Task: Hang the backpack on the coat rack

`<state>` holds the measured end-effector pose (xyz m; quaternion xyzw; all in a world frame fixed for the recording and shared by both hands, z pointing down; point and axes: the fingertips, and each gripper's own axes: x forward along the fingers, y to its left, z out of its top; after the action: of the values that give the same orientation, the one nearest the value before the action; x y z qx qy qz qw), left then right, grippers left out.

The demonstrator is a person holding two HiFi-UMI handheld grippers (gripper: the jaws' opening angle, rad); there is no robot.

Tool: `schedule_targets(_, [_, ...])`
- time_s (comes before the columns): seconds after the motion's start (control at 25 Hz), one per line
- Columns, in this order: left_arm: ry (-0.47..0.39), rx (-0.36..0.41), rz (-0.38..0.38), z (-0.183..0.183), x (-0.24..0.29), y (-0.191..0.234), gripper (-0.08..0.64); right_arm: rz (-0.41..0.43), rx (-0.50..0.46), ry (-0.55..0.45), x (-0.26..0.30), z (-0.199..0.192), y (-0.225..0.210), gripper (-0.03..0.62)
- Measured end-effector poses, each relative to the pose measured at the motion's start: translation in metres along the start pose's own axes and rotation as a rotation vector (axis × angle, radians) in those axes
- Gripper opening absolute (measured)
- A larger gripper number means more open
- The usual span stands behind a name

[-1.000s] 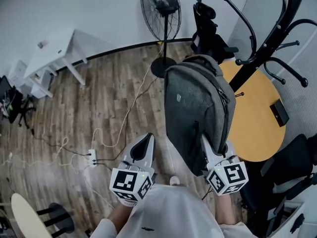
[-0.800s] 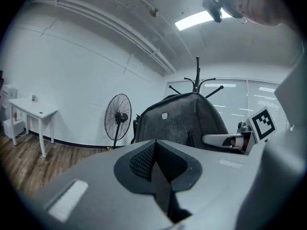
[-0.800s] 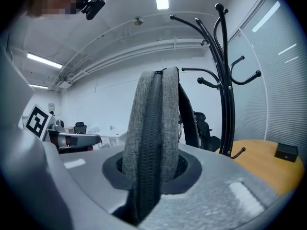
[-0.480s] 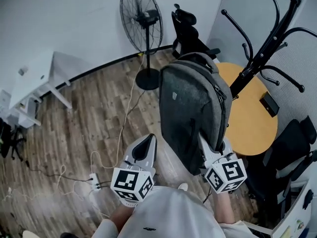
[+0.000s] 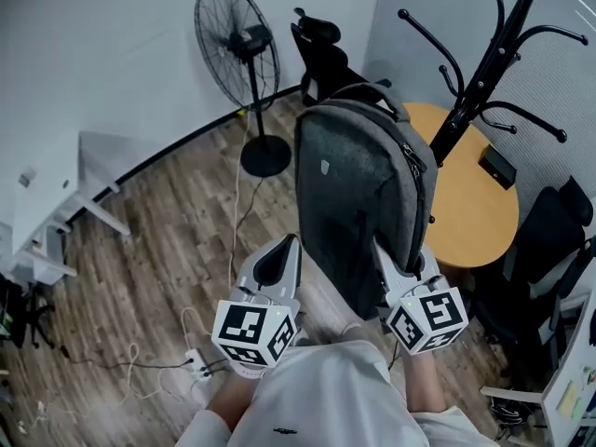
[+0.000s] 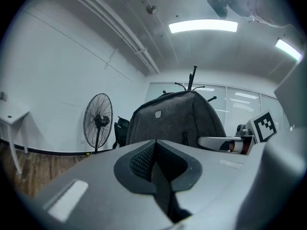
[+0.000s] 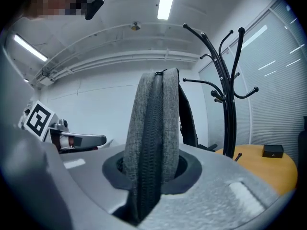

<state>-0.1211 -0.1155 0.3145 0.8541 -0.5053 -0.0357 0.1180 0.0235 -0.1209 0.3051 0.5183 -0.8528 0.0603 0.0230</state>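
One table (image 5: 470, 203) beside coat rack (image 5: 484, 73)

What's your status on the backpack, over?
Right gripper shut on backpack edge, held upright. Left gripper shut, empty. Coat rack ahead behind round table; not yet hung.

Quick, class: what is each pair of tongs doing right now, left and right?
Left tongs: closed, empty.
Right tongs: closed on the backpack.
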Motion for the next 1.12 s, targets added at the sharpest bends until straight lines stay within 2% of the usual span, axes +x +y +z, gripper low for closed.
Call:
schedule_targets(0.52, [-0.005,0.032,-0.064,0.029,0.037,0.013,0.018,-0.061,-0.012,-0.044,0.022,0.023,-0.013,0.086])
schedule_targets(1.12, [-0.022,0.056,-0.084,0.05,0.083,0.021,0.018,-0.067,-0.03,-0.111,0.063,0.063,-0.033,0.086])
